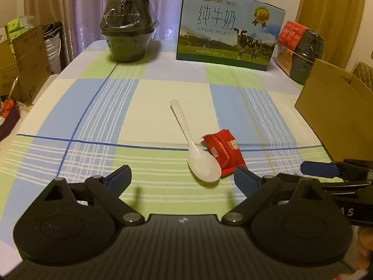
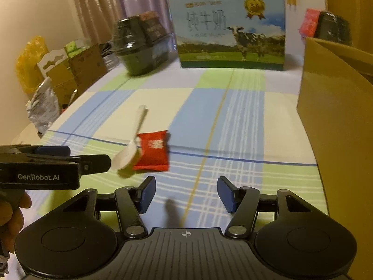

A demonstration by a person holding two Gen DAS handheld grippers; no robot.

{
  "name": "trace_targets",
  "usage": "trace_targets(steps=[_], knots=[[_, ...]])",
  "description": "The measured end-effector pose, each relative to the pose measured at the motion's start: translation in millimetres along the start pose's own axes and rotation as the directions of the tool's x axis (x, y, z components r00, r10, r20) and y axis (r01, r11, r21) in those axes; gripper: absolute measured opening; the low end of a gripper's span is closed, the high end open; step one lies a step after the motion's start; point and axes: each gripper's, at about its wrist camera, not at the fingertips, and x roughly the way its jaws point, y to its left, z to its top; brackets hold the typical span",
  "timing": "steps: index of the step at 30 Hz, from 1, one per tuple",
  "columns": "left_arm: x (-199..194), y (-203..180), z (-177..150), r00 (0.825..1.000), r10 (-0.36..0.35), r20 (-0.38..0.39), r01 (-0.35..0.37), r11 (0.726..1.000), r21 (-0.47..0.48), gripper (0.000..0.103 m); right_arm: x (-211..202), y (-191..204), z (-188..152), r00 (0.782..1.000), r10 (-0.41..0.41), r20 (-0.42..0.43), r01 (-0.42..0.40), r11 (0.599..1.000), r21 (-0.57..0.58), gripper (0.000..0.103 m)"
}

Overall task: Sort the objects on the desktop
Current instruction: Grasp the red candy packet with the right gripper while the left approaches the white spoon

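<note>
Left gripper (image 1: pixel 181 175): nearest the left wrist camera; fingers spread wide, nothing between them; hovers low over the tablecloth, just short of the spoon bowl.
Right gripper (image 2: pixel 185 193): nearest the right wrist camera; fingers apart, empty; stands beside the left gripper, to the right of the two loose items.
Spoon (image 1: pixel 194 147): white plastic, lying flat near the middle of the table; bowl toward the grippers, handle pointing away toward the far edge.
Red packet (image 1: pixel 225 155): small sealed wrapper, lying flat; its left edge touches or slightly overlaps the spoon bowl. Which lies on top cannot be told for certain.
Cardboard box (image 2: pixel 335 107): brown, open-topped, at the right side of the table; judged the likely receptacle. Its inside is not visible.
Tablecloth (image 1: pixel 93 121): checked blue, green and cream; bare around the two items.
Background: milk carton case (image 1: pixel 229 25) and black wrapped bowls (image 1: pixel 127 26) along the far edge, well apart from the work area.
Progress: judged early. Both loose items lie on the table, neither is gripped.
Remaining: pick up spoon and packet, separate them, place each.
</note>
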Motion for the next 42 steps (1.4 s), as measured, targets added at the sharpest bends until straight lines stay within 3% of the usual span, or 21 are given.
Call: trace_targets(steps=[7, 17, 25, 27, 29, 34, 38, 41, 42], knots=[[34, -2, 5, 0.999, -0.026, -0.044, 0.026, 1.000, -0.001, 0.078, 9, -12, 3, 1.000, -0.010, -0.001, 0.010, 0.999, 0.031, 0.057], [35, 7, 1, 0.998, 0.046, -0.041, -0.043, 0.997, 0.056, 0.040, 22, 1, 10, 1.000, 0.025, 0.011, -0.025, 0.999, -0.024, 0.057], [30, 18, 1, 1.000, 0.003, -0.031, -0.001, 0.998, 0.056, 0.040, 42, 23, 13, 0.997, 0.068, 0.021, -0.066, 0.992, -0.110, 0.055], [28, 24, 0, 0.999, -0.022, -0.026, 0.023, 0.999, 0.033, 0.053, 49, 25, 13, 0.997, 0.070, 0.015, -0.068, 0.991, -0.115, 0.055], [27, 29, 1, 0.999, -0.048, -0.018, 0.048, 0.999, 0.011, 0.058, 52, 26, 13, 0.997, 0.073, 0.017, -0.070, 0.990, -0.118, 0.055], [28, 39, 2, 0.998, -0.066, -0.011, 0.066, 0.998, -0.022, 0.060, 59, 29, 16, 0.997, 0.080, 0.022, -0.077, 0.988, -0.137, 0.055], [27, 41, 2, 0.999, -0.040, -0.009, 0.040, 0.999, 0.002, 0.060, 66, 34, 17, 0.996, 0.086, 0.020, -0.082, 0.984, -0.161, 0.054], [29, 43, 2, 0.999, -0.037, -0.010, 0.037, 0.999, -0.006, 0.060, 71, 37, 16, 0.996, 0.082, 0.023, -0.077, 0.982, -0.171, 0.050], [29, 43, 2, 0.999, -0.041, -0.010, 0.040, 0.999, -0.008, 0.060, 71, 38, 17, 0.997, 0.075, 0.023, -0.070, 0.982, -0.177, 0.043]])
